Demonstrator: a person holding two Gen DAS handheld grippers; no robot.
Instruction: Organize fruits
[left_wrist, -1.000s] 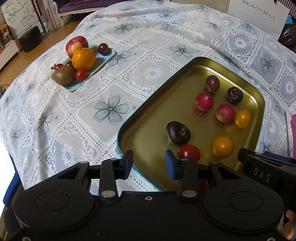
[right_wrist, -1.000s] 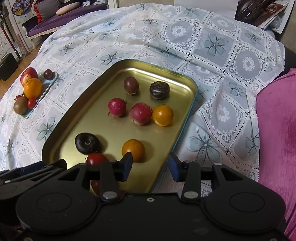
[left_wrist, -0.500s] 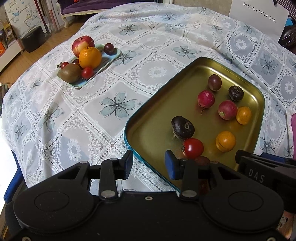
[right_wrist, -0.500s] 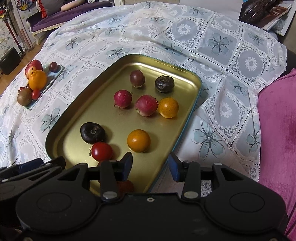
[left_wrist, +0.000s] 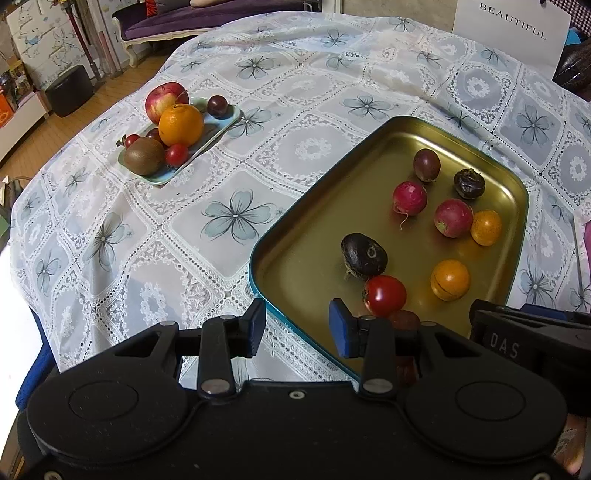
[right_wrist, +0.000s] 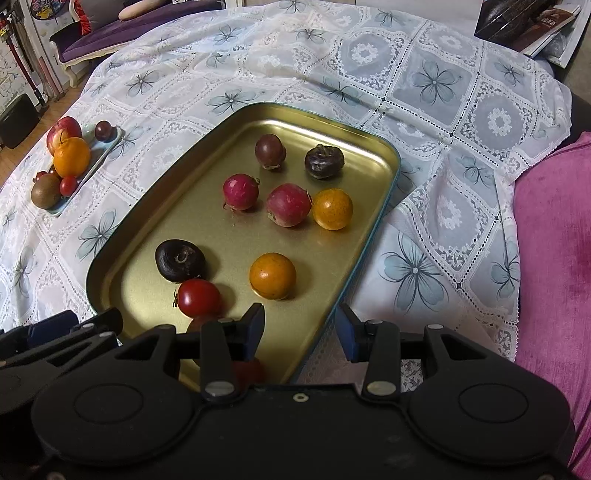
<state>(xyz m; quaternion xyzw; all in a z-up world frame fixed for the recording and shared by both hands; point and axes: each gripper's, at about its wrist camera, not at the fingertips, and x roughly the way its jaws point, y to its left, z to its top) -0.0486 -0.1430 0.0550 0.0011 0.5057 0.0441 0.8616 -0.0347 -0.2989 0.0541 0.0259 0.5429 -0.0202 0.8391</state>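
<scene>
Left tool (left_wrist: 296, 325) and right tool (right_wrist: 300, 328) both spread wide, empty, poised over near rim of gold tray (right_wrist: 110, 254). Tomato (right_wrist: 198, 297), dark fruit (right_wrist: 180, 259), oranges, radishes loose inside tray. Blue dish (left_wrist: 218, 127) of apple, orange, kiwi well apart on desk.

Brushed metal, lace cloth, glossy fruit skins

The gold tray (right_wrist: 373, 147) looks like satin-sheen metal with a smooth, reflective floor; the tablecloth (left_wrist: 236, 218) over the bench is white openwork lace, matt. The tomato (right_wrist: 198, 297) is smooth and glossy, the kiwi (left_wrist: 143, 161) dull and fuzzy, the dark fruit (right_wrist: 180, 259) wrinkled. Both the left gripper (left_wrist: 296, 328) and right gripper (right_wrist: 300, 330) are matt black plastic with blue pads (left_wrist: 338, 326).
</scene>
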